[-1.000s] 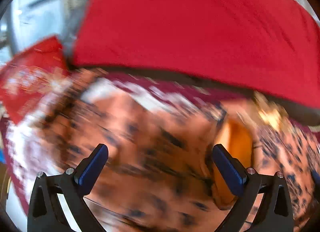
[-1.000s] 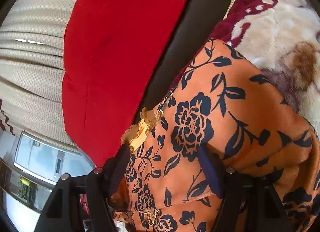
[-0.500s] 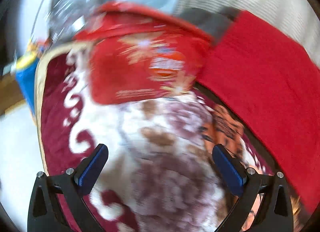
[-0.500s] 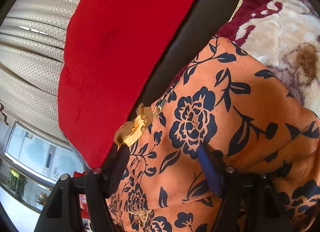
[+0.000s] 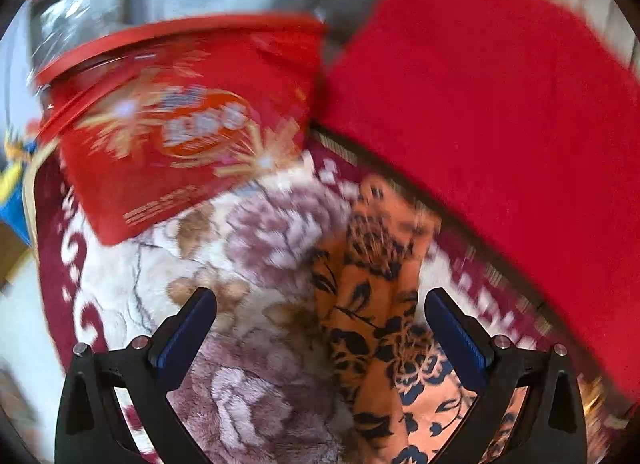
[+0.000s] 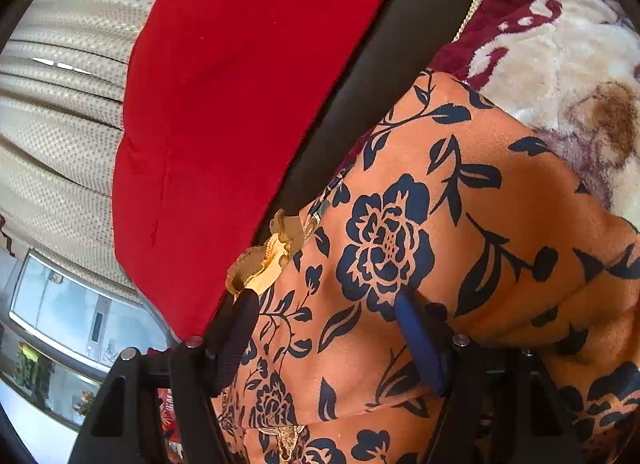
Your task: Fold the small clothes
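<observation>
An orange garment with a dark blue flower print [image 6: 460, 232] lies on a plush floral blanket [image 6: 560, 55]. It has a gold frilled trim [image 6: 268, 256]. My right gripper [image 6: 324, 304] stands open with a bunched fold of the garment between its fingers; whether the pads press it is unclear. In the left wrist view a narrow part of the garment [image 5: 372, 304] runs up between the fingers of my left gripper [image 5: 320, 312], which is open, empty and held above the blanket [image 5: 248, 240].
A red cushion [image 5: 500, 111] lies along the blanket's far edge, also in the right wrist view [image 6: 240, 83]. A red printed box [image 5: 180, 135] sits at the left on the blanket. A beige curtain [image 6: 60, 111] hangs behind.
My left gripper swung left off the garment toward the red box, then partly back; the garment's narrow end is now between its fingers. My right gripper has barely moved.
</observation>
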Available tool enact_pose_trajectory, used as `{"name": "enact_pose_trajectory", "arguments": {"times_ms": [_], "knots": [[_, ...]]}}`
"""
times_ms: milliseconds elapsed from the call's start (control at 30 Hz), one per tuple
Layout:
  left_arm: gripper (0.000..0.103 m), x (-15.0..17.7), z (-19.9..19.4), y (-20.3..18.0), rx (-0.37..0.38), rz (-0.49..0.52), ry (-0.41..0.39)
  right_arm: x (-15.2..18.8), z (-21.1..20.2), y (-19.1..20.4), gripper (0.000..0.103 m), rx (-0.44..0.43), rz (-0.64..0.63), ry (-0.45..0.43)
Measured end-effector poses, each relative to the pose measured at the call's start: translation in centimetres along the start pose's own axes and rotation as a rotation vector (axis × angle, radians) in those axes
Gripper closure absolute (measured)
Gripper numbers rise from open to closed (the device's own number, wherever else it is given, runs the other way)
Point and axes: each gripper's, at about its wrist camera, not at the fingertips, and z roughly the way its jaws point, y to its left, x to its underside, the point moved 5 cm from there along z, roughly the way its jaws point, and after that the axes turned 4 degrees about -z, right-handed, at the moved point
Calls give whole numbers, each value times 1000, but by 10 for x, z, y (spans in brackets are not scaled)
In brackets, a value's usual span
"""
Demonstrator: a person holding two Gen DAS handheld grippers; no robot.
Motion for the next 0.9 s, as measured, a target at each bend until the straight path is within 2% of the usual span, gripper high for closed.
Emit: {"name": "enact_pose_trajectory", "arguments": {"times_ms": [67,200,333,367,433,467,533,567,633,767,900], "knots": [[0,1,11,-15,-51,80,68,-2,2,-1,29,0,10,5],[0,12,26,-24,-203,190,67,-4,4,0,28,1,21,9],[1,24,49,-25,-280,288,111,-6,4,-1,28,-2,36,18],[5,25,51,-24,-274,293,110,-6,4,-1,28,-4,41,20],[33,25,53,-22,-236,301,119,-6,3,-2,28,-10,52,25],[43,25,54,-22,-211,303,132,-6,3,-2,28,-12,57,27],[79,27,52,-25,-124,306,161,-7,3,-3,28,-16,69,33],[85,28,49,-27,-94,313,170,-8,2,-3,28,-19,73,34],[89,28,41,-30,-91,335,148,-8,1,-4,28,-25,84,35],[90,19,6,-31,28,292,69,-9,-1,-6,28,-39,102,43],[91,18,-45,-51,147,331,27,-10,-3,-9,28,-54,127,47]]}}
